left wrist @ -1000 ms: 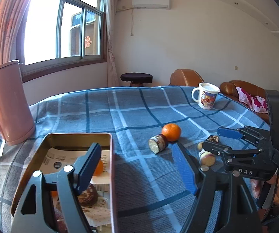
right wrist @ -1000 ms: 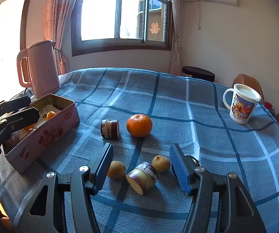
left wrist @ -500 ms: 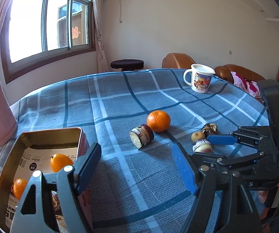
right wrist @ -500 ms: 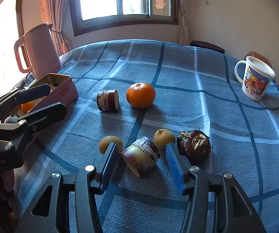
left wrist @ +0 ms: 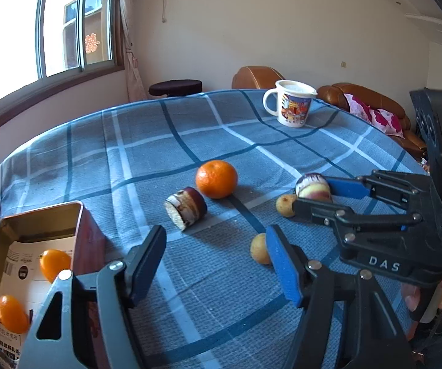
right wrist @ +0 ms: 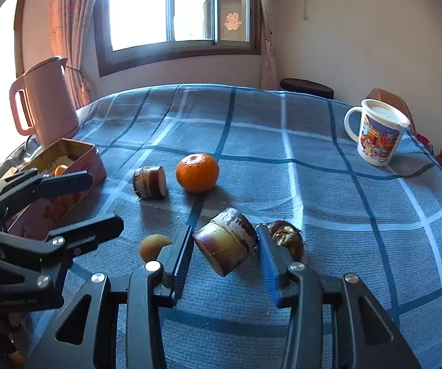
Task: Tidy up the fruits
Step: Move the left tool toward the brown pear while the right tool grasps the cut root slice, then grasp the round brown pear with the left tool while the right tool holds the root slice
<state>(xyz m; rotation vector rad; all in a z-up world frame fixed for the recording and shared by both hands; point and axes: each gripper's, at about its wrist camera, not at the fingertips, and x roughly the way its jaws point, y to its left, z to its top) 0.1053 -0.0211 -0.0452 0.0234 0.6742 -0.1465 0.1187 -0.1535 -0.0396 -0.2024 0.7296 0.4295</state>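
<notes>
My right gripper [right wrist: 224, 243] is shut on a purple-skinned sugarcane piece [right wrist: 225, 241], which also shows in the left wrist view [left wrist: 313, 186], held just above the cloth. My left gripper [left wrist: 214, 255] is open and empty above the cloth, beside the open tin box [left wrist: 36, 224]. The tin holds small orange fruits [left wrist: 53, 263]. A second sugarcane piece [right wrist: 149, 182] and an orange [right wrist: 197, 172] lie mid-table. A small yellow fruit [right wrist: 151, 246] lies left of my right gripper. Another [left wrist: 285, 204] lies behind it. A dark wrinkled fruit [right wrist: 285, 235] sits right of it.
A white printed mug [right wrist: 378, 130] stands at the far right of the blue plaid tablecloth [right wrist: 313, 184]. A pink kettle [right wrist: 47, 107] stands at the far left behind the tin [right wrist: 67, 166]. Brown sofas and a stool lie beyond the table.
My right gripper has closed on the sugarcane piece and lifted it slightly. My left gripper has swung right, away from the tin.
</notes>
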